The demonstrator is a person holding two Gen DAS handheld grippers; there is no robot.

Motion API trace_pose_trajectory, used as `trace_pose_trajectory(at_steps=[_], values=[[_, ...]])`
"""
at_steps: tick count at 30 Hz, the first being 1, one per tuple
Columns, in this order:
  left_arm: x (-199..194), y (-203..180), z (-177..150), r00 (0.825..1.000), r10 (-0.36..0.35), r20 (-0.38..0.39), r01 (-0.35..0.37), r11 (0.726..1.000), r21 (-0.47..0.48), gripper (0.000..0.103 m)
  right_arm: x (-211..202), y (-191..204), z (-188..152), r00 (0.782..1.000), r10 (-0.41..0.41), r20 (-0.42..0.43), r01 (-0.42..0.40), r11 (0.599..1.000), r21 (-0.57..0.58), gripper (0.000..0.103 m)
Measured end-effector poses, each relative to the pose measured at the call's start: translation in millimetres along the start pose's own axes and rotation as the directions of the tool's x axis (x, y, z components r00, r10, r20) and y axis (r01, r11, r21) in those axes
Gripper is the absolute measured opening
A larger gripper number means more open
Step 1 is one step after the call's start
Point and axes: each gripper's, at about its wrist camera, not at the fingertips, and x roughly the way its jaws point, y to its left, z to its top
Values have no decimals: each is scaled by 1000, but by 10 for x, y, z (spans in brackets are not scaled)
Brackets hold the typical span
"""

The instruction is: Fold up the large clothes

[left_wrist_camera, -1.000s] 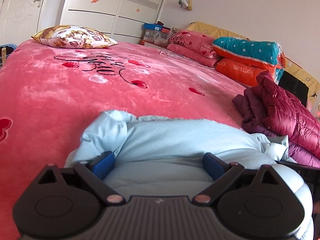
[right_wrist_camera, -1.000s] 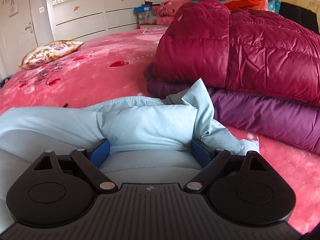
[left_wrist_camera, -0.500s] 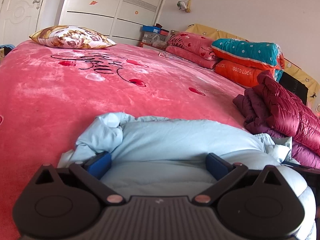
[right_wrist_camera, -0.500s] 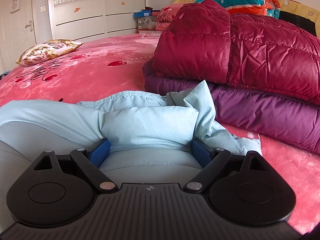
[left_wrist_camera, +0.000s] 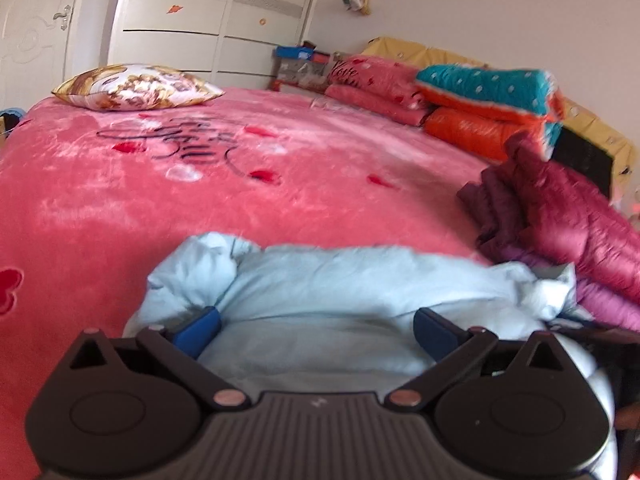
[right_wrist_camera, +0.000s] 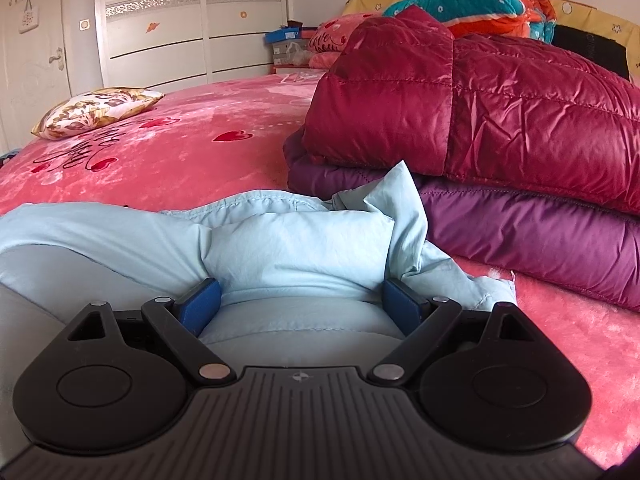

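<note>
on the far left of the left wrist view a floral pillow [left_wrist_camera: 136,86] lies at the far edge of the pink bed cover [left_wrist_camera: 120,200], in front of the white wardrobe [left_wrist_camera: 192,32]. nearer the camera, the light blue garment [left_wrist_camera: 360,280] lies bunched on the cover. the left gripper [left_wrist_camera: 316,330] sits over it with its blue pads [left_wrist_camera: 196,330] spread wide, the puffy cloth bulging up between them; the pads touch the fabric at their sides but are not pressed together on it. to the right, folded pink and teal-orange quilts [left_wrist_camera: 480,92] are piled by the wall, and a dark red down jacket [left_wrist_camera: 568,208] lies over a purple jacket [left_wrist_camera: 608,300] just beside the blue garment.

in the right wrist view the pillow [right_wrist_camera: 96,110] sits far left on the cover [right_wrist_camera: 200,140]. the blue garment [right_wrist_camera: 296,240] fills the middle, one corner of it standing up in a peak. the right gripper [right_wrist_camera: 300,304] is likewise spread wide, its pads [right_wrist_camera: 200,306] flanking a mound of the cloth without pinching it. on the right the red jacket [right_wrist_camera: 480,108] rests folded on top of the purple one [right_wrist_camera: 520,236], whose near edge touches the blue cloth.
</note>
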Motion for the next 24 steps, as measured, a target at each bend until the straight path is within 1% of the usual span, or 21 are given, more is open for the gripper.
trace_pose_trajectory(at_steps=[4,7,9,11,13,15,16,18,20,22,24], values=[[-238,41,135,996,-68,55,71,997,-44,102,-134,-31,96,1000,11,-21,-11,1000,12,103],[-362,111,277,995,-90,47,93,993,-69,102,-370,-104,151,999,49,8,-49,998,27,103],[-419,181,383,998,-67,13,68,996,-57,102,-537,-218,193,997,70,16,-70,997,40,103],[-469,309,465,998,-51,-24,49,997,-67,102,-688,-401,217,996,92,19,-93,992,79,103],[-467,488,502,992,-74,-99,63,992,-111,102,-806,-654,208,992,125,12,-126,982,141,103],[-413,683,464,977,-121,-173,90,980,-179,102,-864,-905,160,986,164,-4,-160,966,201,103],[-370,781,419,967,-148,-208,101,970,-223,102,-863,-1011,129,982,187,-17,-178,956,232,103],[-288,953,302,948,-186,-260,102,946,-308,102,-820,-1222,29,965,256,-48,-229,922,311,103],[-227,1066,190,934,-221,-281,111,926,-360,102,-764,-1388,-77,951,304,-55,-261,886,384,103],[-161,1136,92,916,-268,-297,134,905,-403,102,-707,-1521,-198,937,348,-39,-292,837,463,103],[-146,1176,38,911,-306,-278,166,887,-432,102,-637,-1604,-301,920,392,-25,-321,786,528,103]])
